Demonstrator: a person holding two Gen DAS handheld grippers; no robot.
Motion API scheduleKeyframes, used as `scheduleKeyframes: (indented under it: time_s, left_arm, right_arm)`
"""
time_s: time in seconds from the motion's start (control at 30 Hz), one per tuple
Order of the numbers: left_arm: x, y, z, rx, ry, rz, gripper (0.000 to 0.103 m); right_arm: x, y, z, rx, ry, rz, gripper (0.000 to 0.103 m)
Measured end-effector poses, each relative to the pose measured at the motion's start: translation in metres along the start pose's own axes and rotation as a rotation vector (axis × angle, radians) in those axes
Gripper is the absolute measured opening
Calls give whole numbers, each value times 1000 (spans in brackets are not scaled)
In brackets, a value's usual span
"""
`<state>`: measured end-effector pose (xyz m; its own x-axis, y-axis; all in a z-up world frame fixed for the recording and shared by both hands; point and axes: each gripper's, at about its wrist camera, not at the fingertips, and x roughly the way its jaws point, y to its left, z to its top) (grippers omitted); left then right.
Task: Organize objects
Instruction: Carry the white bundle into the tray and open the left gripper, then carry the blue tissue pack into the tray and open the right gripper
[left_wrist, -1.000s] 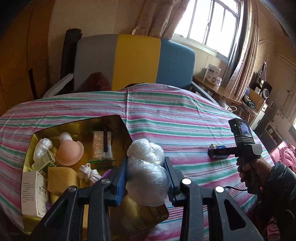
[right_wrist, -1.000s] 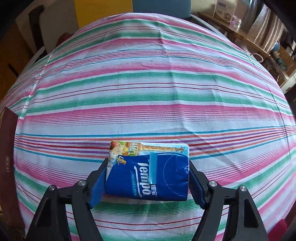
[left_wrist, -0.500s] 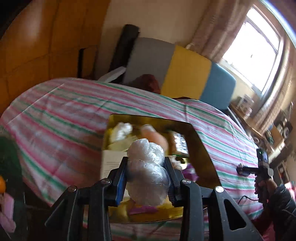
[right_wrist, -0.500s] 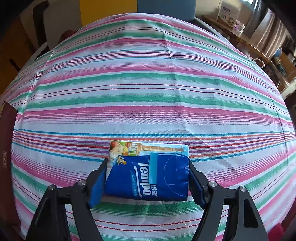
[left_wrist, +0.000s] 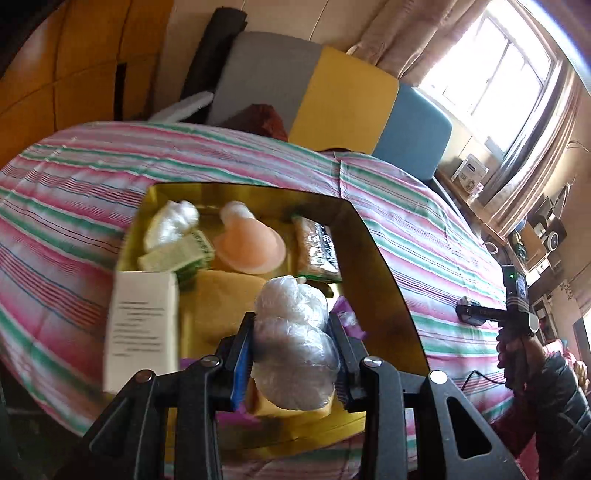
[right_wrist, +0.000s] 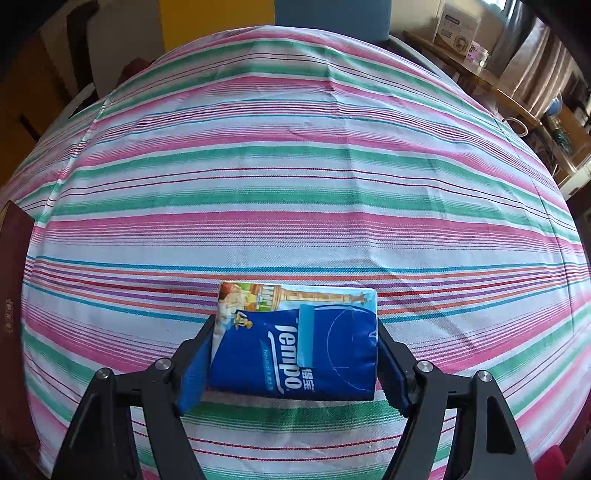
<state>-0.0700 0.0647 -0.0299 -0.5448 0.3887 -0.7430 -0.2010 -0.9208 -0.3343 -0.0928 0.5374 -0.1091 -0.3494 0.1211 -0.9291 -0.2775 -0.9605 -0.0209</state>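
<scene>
My left gripper (left_wrist: 291, 350) is shut on a crumpled clear plastic bag (left_wrist: 293, 343) and holds it over the near part of a gold-lined box (left_wrist: 373, 258). The box holds a white carton (left_wrist: 142, 325), a peach rubber piece (left_wrist: 251, 245), a green-white packet (left_wrist: 173, 256), a white wad (left_wrist: 170, 221), a snack bar (left_wrist: 317, 251) and a yellow sponge (left_wrist: 221, 306). My right gripper (right_wrist: 295, 354) is shut on a blue Tempo tissue pack (right_wrist: 295, 339) just above the striped tablecloth (right_wrist: 295, 184). It shows far right in the left wrist view (left_wrist: 469, 314).
A dark red box edge (right_wrist: 11, 295) sits at the left of the right wrist view. A grey, yellow and blue chair (left_wrist: 332, 103) stands behind the table. Shelves with clutter (left_wrist: 535, 229) line the right wall under the window.
My left gripper has swung left and then in over the box with the plastic bag in it. The right gripper has stayed almost still with the tissue pack.
</scene>
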Motion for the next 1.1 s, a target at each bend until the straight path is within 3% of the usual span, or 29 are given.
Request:
scheduleKeyframes:
  time_s: [0.17, 0.33, 0.5, 0.67, 0.87, 1.0, 1.1]
  left_arm:
    - [36, -15, 8, -8, 68, -20, 36]
    - [56, -17, 8, 16, 95, 30, 38]
    - [62, -13, 2, 39, 125, 80, 52]
    - [39, -10, 0, 22, 67, 72, 54]
    - [-10, 7, -5, 26, -57, 129, 54]
    - [-32, 25, -13, 12, -81, 174, 54]
    - [-44, 39, -18, -13, -83, 182, 54]
  right_arm:
    - [1, -1, 1, -3, 0, 2, 77]
    - [4, -4, 1, -5, 0, 4, 77]
    - [3, -5, 2, -7, -1, 4, 77]
    - [2, -6, 3, -6, -2, 4, 77]
    - [-1, -3, 7, -17, -15, -5, 73]
    - [-3, 2, 9, -42, -32, -27, 73]
    - [-13, 9, 11, -42, -51, 12, 73]
